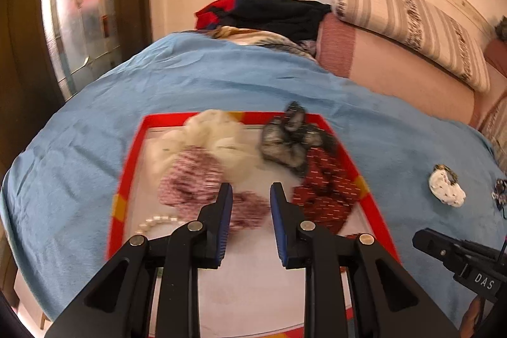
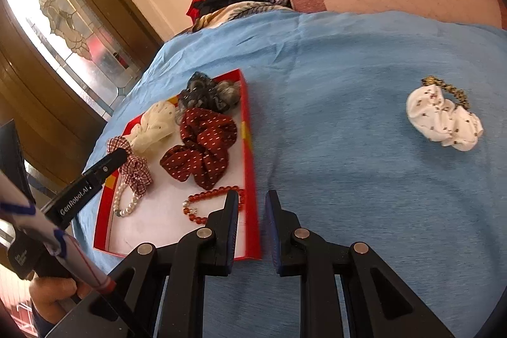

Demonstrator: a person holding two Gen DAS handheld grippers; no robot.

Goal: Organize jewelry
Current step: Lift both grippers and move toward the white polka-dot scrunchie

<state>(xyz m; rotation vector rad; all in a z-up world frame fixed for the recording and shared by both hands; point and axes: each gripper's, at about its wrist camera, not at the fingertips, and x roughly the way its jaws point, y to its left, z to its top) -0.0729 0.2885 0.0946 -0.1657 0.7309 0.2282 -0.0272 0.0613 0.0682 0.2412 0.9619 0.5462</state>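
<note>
Left hand-held gripper: jaws slightly spread, nothing between them, over the red tray low in frame centre. Right hand-held gripper: jaws slightly spread and empty, at the tray's right rim beside the red bead bracelet. White scrunchie lies on the blue bedspread, right of frame, well apart from the tray.

We see a blue bedspread, dark clothes heaped at its far edge, a striped cushion beside them.
</note>
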